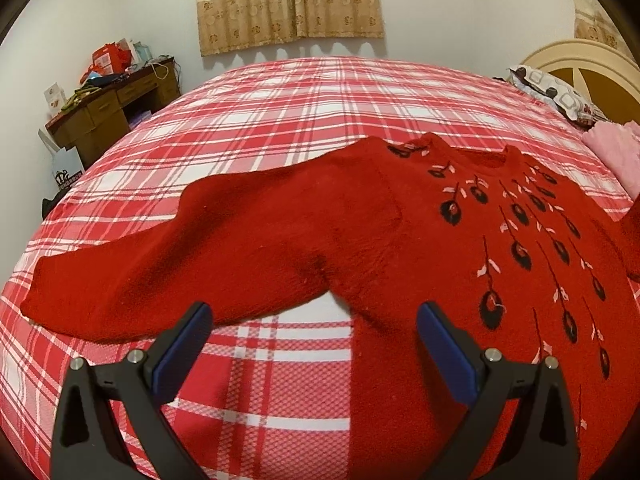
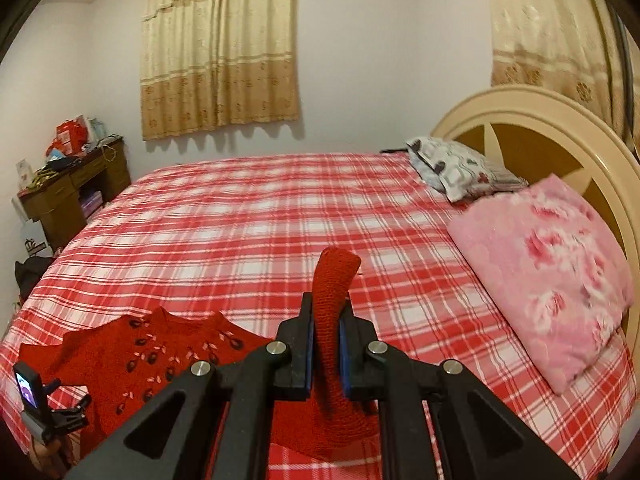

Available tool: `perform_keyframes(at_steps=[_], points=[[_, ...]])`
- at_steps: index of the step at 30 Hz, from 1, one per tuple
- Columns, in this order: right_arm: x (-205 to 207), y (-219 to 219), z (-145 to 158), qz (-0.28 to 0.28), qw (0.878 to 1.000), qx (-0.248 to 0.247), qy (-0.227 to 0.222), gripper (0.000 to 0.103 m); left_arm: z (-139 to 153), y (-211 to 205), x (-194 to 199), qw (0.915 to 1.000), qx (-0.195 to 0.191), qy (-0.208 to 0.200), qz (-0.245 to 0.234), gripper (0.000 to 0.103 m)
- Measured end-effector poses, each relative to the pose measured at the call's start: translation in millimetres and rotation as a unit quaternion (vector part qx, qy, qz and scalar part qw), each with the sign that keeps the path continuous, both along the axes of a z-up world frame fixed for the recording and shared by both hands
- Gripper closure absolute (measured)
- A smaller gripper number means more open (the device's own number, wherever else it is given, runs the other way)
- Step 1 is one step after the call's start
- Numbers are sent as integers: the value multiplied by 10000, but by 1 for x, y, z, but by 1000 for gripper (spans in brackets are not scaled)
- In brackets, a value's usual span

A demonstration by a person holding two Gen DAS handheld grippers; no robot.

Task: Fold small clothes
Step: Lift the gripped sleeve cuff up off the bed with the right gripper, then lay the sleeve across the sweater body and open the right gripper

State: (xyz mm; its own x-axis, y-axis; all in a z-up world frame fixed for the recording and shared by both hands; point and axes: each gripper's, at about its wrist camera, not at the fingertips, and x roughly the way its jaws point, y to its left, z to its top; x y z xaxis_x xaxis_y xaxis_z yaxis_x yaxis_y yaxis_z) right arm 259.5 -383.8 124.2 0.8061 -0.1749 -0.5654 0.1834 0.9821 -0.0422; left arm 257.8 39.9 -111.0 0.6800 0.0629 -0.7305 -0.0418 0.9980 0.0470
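Note:
A red knitted sweater with black and pink flower stitching lies face up on the plaid bed. One sleeve stretches out flat to the left. My left gripper hovers open above the sweater's armpit, with nothing between its blue pads. In the right wrist view my right gripper is shut on the cuff of the other sleeve, which is lifted off the bed and sticks up past the fingertips. The sweater's body lies at lower left there, beside the left gripper's body.
A pink flowered pillow and a grey patterned pillow lie against the cream headboard on the right. A cluttered brown desk stands at the far left wall. Curtains hang behind the bed.

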Motion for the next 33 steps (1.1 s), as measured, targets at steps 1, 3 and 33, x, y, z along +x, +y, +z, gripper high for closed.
perform_keyframes(at_steps=[1, 3, 33], points=[[2, 6, 4, 52, 10000, -30, -20, 94, 0, 1, 0, 10000, -9, -4, 16, 0], [7, 19, 11, 181, 9998, -115, -60, 94, -1, 4, -1, 10000, -12, -14, 50, 0], [83, 284, -58, 2629, 9633, -288, 467, 94, -17, 62, -20, 9979, -293, 78, 569, 0]])
